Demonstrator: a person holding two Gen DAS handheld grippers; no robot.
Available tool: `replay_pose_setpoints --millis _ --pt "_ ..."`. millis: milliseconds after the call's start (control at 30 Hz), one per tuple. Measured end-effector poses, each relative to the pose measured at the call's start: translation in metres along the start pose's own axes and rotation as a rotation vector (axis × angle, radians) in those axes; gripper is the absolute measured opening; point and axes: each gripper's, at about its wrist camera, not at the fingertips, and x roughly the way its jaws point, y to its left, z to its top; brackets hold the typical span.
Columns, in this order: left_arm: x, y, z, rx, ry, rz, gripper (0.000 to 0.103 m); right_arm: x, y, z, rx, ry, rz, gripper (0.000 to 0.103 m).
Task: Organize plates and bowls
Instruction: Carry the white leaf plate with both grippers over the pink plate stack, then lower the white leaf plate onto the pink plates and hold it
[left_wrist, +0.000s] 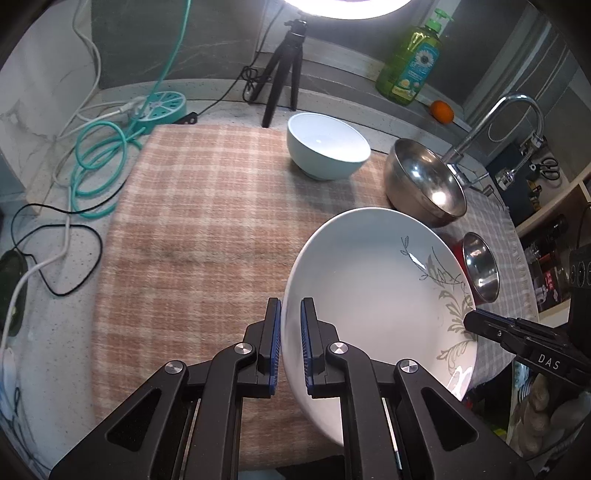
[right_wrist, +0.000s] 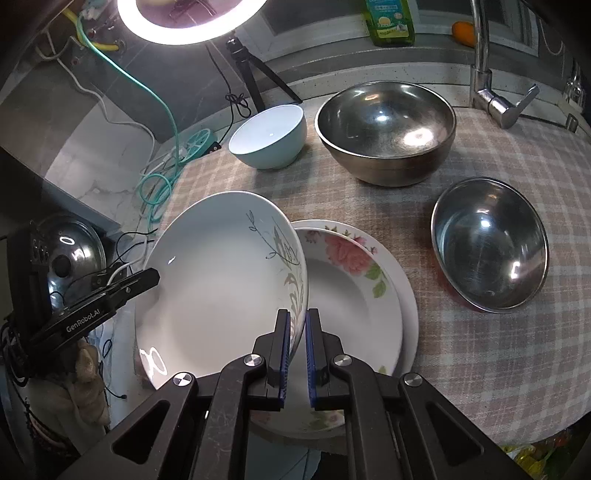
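Note:
A white plate with a grey leaf pattern (left_wrist: 373, 291) is held tilted above the cloth. My left gripper (left_wrist: 291, 343) is shut on its left rim, and my right gripper (right_wrist: 297, 350) is shut on its right rim; the plate also shows in the right wrist view (right_wrist: 221, 288). Under it lies a rose-patterned plate (right_wrist: 354, 288) stacked on a plain white plate (right_wrist: 408, 306). A light blue bowl (left_wrist: 327, 146) (right_wrist: 269, 138), a large steel bowl (left_wrist: 424, 181) (right_wrist: 386, 129) and a small steel bowl (left_wrist: 480, 266) (right_wrist: 489, 242) stand on the checked cloth (left_wrist: 192, 229).
A tripod (left_wrist: 284, 70) and a ring light stand at the back. Teal and white cables (left_wrist: 99, 162) lie on the left of the counter. A faucet (left_wrist: 495, 122), a green bottle (left_wrist: 412, 62) and an orange (left_wrist: 441, 110) are at the back right.

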Motion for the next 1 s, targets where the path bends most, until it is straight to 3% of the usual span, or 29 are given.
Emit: replay_pose_setpoints --millis 1000 --pt "0.023 -0.042 -0.014 0.069 0.037 -0.007 0.008 -0.008 -0.039 -0.023 0.053 -0.003 -0.048 0.008"
